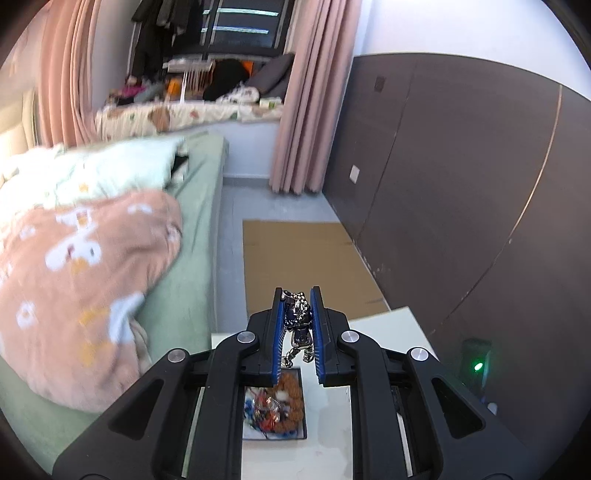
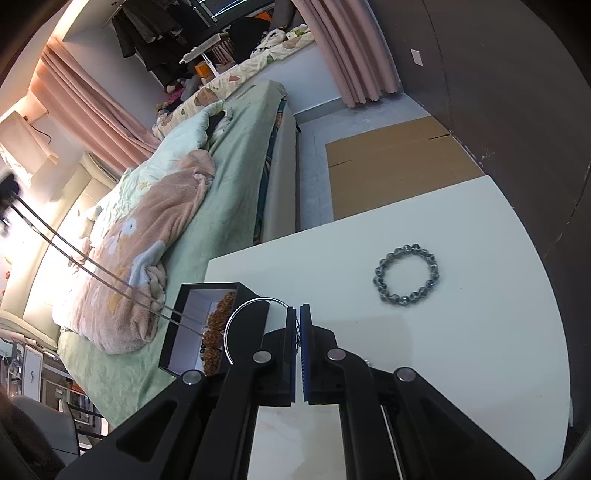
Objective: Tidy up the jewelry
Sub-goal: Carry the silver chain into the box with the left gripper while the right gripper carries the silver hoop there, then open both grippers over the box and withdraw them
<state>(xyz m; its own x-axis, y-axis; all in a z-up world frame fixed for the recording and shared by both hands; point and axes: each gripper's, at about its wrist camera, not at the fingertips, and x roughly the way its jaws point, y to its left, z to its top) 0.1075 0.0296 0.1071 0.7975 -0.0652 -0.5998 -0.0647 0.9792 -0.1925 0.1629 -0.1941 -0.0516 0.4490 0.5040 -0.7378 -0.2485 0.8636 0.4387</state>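
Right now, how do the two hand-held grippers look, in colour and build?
Both match: the left hand-held gripper and right hand-held gripper have matte black angular frames with cut-out slots, round silver pivot bolts, and ribbed blue pads lining the fingers. No cables or sleeves show.

Home bedroom — bed [image 2: 236,155], curtains [image 1: 303,110], hung clothes [image 2: 147,26]

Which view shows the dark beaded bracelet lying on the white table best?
The right wrist view: the dark beaded bracelet lies whole and unobstructed on the white table. The left wrist view does not show it.
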